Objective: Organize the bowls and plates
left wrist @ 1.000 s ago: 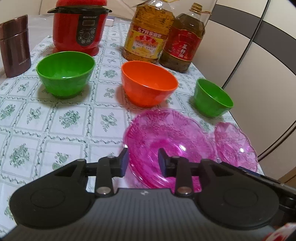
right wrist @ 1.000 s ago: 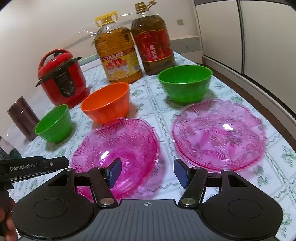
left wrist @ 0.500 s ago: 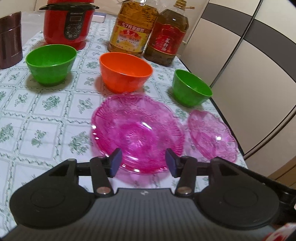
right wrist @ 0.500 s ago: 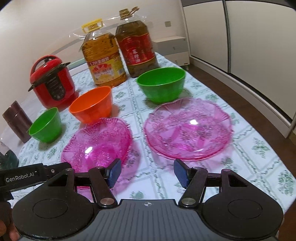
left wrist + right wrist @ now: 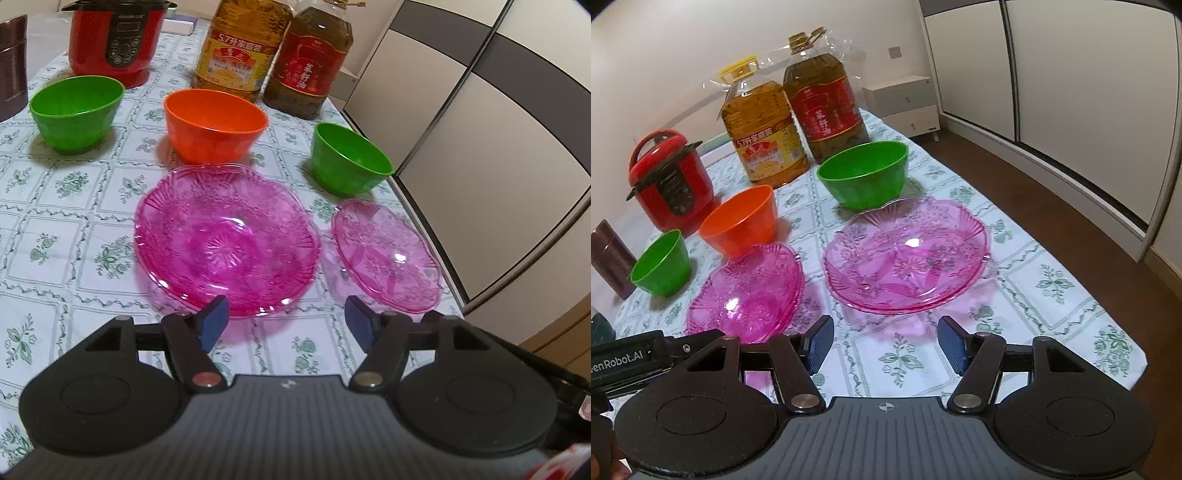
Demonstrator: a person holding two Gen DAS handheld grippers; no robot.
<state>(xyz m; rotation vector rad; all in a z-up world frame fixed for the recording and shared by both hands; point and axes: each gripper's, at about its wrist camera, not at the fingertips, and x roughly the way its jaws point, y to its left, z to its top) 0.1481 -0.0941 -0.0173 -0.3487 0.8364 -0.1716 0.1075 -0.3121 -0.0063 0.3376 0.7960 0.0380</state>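
- My left gripper [image 5: 286, 319]: jaws apart, having just been opening; nothing between the blue pads, only tablecloth [image 5: 55, 229] below. Its body cuts off the bottom of the left wrist view.
- My right gripper [image 5: 884, 345]: jaws apart at a middling width, nothing between them. The left unit's black arm enters the right wrist view at 8 o'clock, its lettering cut by the edge.
- Deep pink dish [image 5: 225, 240]: at 12 o'clock from my left jaws, just beyond the pads, not touched. Its near rim is partly masked by the left pad. Whether it is one dish or several nested I cannot tell.
- Flat pink plate [image 5: 386, 254]: at 1 o'clock from the left jaws, beside the deep dish, close to the table's right edge. In the right wrist view it lies at 12 o'clock, clear of the pads.
- Orange bowl [image 5: 214, 125]: 12 o'clock, behind the deep dish, upright.
- Large green bowl [image 5: 75, 110]: 10 o'clock, well apart from the rest.
- Small green bowl [image 5: 349, 160]: 1 o'clock, behind the flat plate.
- Two oil bottles [image 5: 240, 48]: far row at 12 o'clock, tops cut off in the left wrist view.
- Red cooker [image 5: 116, 37]: 11 o'clock, lid cropped.
- Brown flask [image 5: 11, 66]: 10 o'clock, half out of frame; label unreadable.
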